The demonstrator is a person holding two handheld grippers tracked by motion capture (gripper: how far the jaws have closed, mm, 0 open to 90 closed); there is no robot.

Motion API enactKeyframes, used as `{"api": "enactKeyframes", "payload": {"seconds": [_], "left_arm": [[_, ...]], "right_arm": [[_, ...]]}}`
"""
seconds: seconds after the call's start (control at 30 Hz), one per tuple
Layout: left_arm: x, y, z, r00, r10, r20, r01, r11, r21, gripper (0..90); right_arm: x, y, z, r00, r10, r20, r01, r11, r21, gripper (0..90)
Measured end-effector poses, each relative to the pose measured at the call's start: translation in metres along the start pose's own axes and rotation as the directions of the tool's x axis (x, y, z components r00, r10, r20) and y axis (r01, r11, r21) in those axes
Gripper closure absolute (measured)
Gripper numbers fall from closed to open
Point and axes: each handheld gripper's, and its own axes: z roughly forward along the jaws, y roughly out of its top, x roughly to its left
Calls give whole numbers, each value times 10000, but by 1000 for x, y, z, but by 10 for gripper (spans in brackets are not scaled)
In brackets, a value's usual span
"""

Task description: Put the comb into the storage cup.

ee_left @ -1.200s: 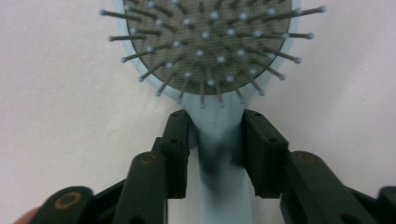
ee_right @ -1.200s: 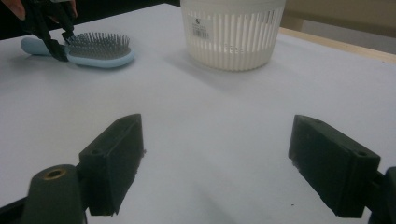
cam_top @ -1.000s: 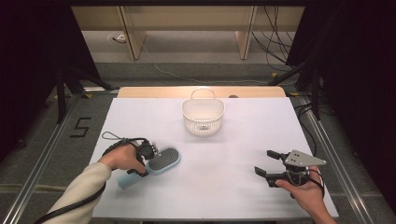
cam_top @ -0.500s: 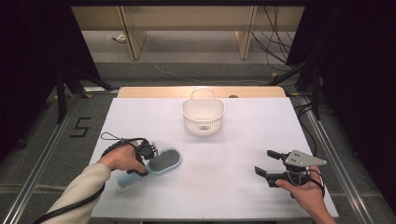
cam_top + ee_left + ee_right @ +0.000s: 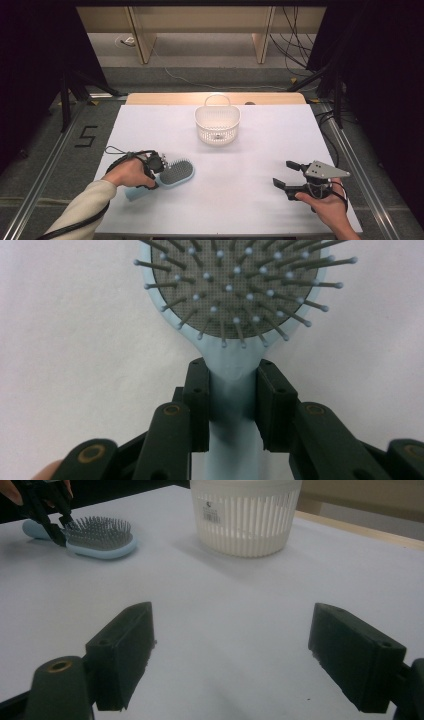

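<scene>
At the near left of the white table (image 5: 150, 125), my left gripper (image 5: 154, 167) is clamped on a pale blue hairbrush (image 5: 172, 175), my left hand (image 5: 127, 172) wrapped around the tool behind it. In the left gripper view my two black jaws press against either side of the hairbrush's neck (image 5: 234, 390), just where the handle narrows below the head; the grey bristle pad (image 5: 235, 285) fans out directly ahead of my fingertips, bristles facing up. The handle runs back between my jaws toward my palm, and in the high view its rounded end shows just beside my hand, resting on the tabletop.

At the near right, my right hand (image 5: 327, 205) holds the right gripper (image 5: 287, 174) with its jaws spread wide apart and nothing between them. In the right gripper view only bare white tabletop lies between my two pads (image 5: 127, 650), which hang just above it.

A white slotted basket (image 5: 217, 122) with a loop handle stands upright well ahead of both grippers, near the far middle of the table. From my right gripper it sits ahead and a little to the left (image 5: 245, 515), while the hairbrush and the left gripper (image 5: 47, 515) holding it lie farther off to the left.
</scene>
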Motion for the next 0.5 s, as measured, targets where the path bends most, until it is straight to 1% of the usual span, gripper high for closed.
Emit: {"api": "enactKeyframes", "payload": {"seconds": [0.07,0.13,0.23,0.3,0.47,0.5], "left_arm": [[0,-2,0,10000,64,-34,-65,9999,-145,699],[0,-2,-1,9999,97,-107,-99,9998,-180,699],[0,-3,-1,9998,98,-146,-102,9996,-276,699],[0,-4,-2,9996,95,-256,-105,9992,-398,699],[0,-6,-5,9995,72,-302,-89,9984,-556,699],[1,-6,-5,9998,31,-214,-44,9980,-624,699]], "right_arm": [[0,0,0,10000,19,11,-19,10000,-3,194],[-1,0,0,10000,29,12,-29,10000,-7,194],[0,0,0,10000,25,28,-25,10000,16,194],[0,0,0,10000,-1,23,1,10000,-27,194],[0,0,0,10000,29,55,-29,10000,4,194],[0,0,0,10000,14,46,-14,10000,8,194]]}}
